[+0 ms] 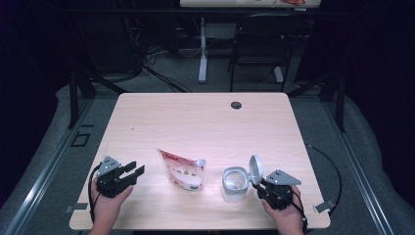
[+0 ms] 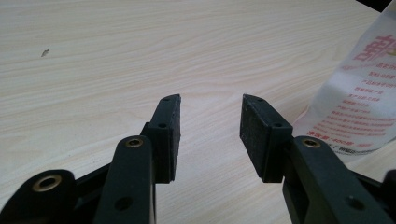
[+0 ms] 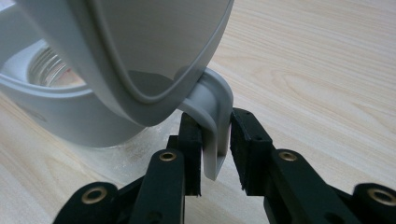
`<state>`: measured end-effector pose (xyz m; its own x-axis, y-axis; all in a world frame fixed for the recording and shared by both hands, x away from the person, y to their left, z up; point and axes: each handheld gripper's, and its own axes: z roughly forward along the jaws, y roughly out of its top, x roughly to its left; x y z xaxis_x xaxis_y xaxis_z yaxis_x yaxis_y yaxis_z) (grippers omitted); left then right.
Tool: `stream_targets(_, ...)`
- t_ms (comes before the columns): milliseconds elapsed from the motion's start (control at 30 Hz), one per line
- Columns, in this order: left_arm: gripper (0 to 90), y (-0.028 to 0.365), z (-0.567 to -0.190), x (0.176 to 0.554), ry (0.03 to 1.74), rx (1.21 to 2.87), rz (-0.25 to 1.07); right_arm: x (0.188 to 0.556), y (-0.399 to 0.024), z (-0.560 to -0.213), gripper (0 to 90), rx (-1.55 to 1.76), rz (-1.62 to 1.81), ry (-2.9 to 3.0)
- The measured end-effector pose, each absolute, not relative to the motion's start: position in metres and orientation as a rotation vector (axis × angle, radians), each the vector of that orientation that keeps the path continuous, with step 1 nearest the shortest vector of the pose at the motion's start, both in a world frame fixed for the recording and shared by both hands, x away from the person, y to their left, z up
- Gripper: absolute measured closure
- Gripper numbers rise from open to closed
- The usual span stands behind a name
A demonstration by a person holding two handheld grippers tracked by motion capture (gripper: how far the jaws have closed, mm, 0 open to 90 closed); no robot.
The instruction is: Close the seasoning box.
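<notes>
A white container (image 1: 235, 184) stands on the table (image 1: 205, 122) near the front right, its flip lid (image 1: 256, 169) raised upright. Something pale lies inside it. My right gripper (image 1: 258, 185) sits just right of it; in the right gripper view its jaws (image 3: 216, 116) are closed on the curved white tab (image 3: 215, 144) under the lid's (image 3: 140, 46) hinge, beside the container wall (image 3: 70, 116). A white pouch (image 1: 183, 171) with red print and a spout lies at the centre front. My left gripper (image 1: 136, 170) rests left of it, open (image 2: 211, 100) and empty, the pouch (image 2: 364, 93) at its right.
A round cable hole (image 1: 236, 105) marks the table's far side. Beyond the table stand a dark chair (image 1: 262, 44) and a white desk leg (image 1: 202, 54). The right gripper's cable (image 1: 333, 166) loops off the right edge.
</notes>
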<state>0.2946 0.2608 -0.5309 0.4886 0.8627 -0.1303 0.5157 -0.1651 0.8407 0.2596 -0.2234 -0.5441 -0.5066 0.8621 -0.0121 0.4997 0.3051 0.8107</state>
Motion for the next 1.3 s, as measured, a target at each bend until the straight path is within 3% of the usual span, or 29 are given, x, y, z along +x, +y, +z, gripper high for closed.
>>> stream_targets(833,58.6,0.26,-0.532,0.295,1.156,1.834,0.478,0.268,-0.21,-0.544,81.3,1.094,1.109,2.211)
stream_targets(1300,58.7,0.26,-0.533,0.295,1.161,1.833,0.474,0.283,-0.202,-0.545,80.7,1.064,1.122,2.218)
